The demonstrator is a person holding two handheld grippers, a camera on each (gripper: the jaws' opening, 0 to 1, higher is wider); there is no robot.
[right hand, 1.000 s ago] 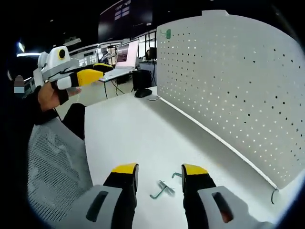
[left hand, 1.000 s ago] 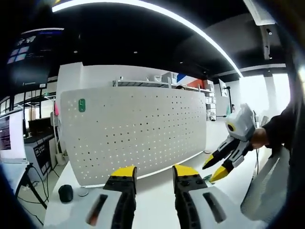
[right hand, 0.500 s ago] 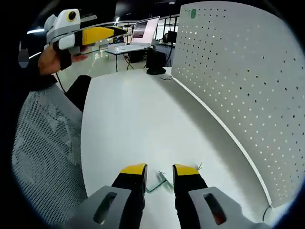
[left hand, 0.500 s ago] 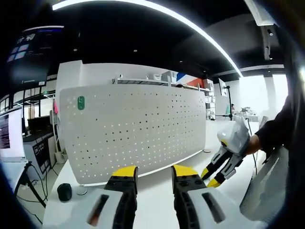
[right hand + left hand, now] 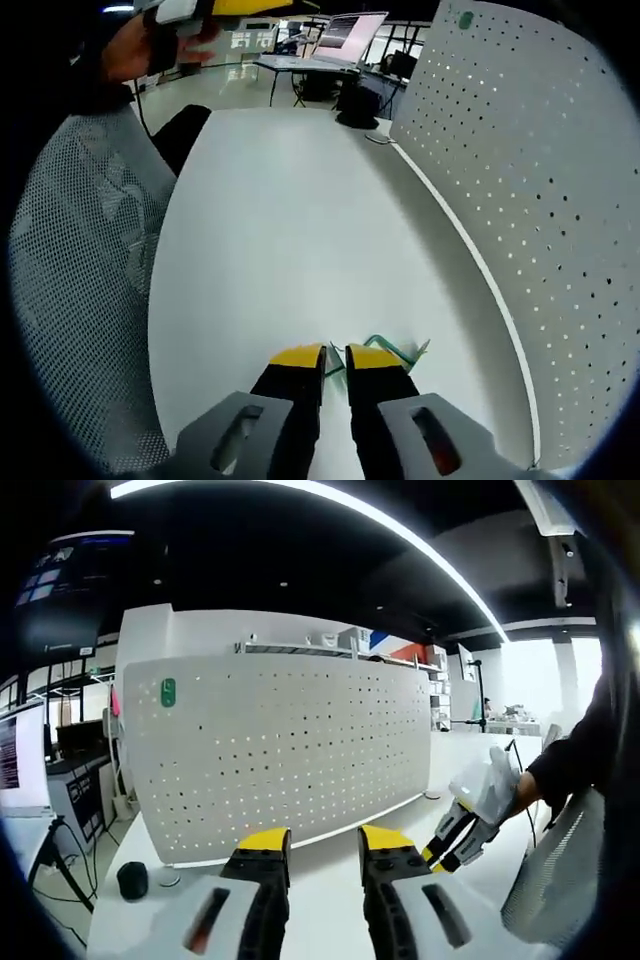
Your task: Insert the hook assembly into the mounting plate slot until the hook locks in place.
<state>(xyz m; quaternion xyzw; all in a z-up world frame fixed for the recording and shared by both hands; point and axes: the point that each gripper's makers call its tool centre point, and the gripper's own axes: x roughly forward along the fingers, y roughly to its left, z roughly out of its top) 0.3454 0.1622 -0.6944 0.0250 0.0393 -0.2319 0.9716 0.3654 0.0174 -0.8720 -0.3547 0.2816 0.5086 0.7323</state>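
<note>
White table (image 5: pixel 270 220) fronts a perforated pegboard (image 5: pixel 280 755) in an office.

Light source: a long ceiling light strip (image 5: pixel 330 510) curves over a dark ceiling; window daylight at far right.
Brightness: white table (image 5: pixel 280 220) and pegboard (image 5: pixel 280 750) evenly bright, shadows weak.
Blur: the right gripper (image 5: pixel 452 842) looks smeared.
Distortion: strong fisheye bending near edges.

Open left gripper (image 5: pixel 323 842) before white pegboard (image 5: pixel 280 750); right gripper (image 5: pixel 452 842), perhaps closed.
</note>
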